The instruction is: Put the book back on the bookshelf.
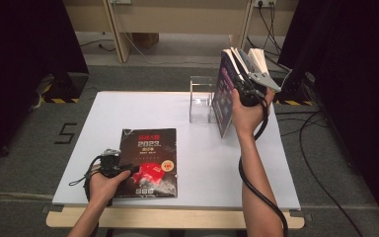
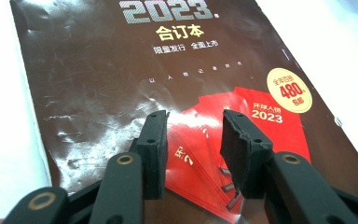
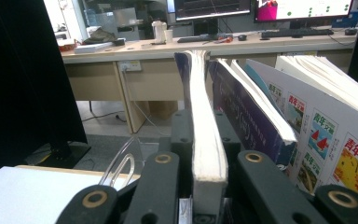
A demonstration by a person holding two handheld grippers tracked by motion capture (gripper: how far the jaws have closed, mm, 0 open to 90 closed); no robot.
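Observation:
A dark glossy magazine (image 1: 150, 158) marked 2023 lies flat on the white table (image 1: 212, 163), front left. My left gripper (image 1: 136, 169) reaches over its left edge. In the left gripper view this gripper (image 2: 193, 140) hovers open just above the magazine's cover (image 2: 102, 79), nothing between the jaws. My right gripper (image 1: 243, 83) is raised at the back right, shut on an upright purple-covered book (image 1: 224, 96). In the right gripper view the jaws (image 3: 204, 128) clamp that thick book (image 3: 205, 98) by its white page edge.
A clear acrylic bookstand (image 1: 201, 98) stands just left of the held book. More books (image 1: 259, 61) lean to its right, among them one with a colourful cover (image 3: 326, 135). Beyond the table's far edge are a wooden desk (image 3: 135, 51) and cables on the floor.

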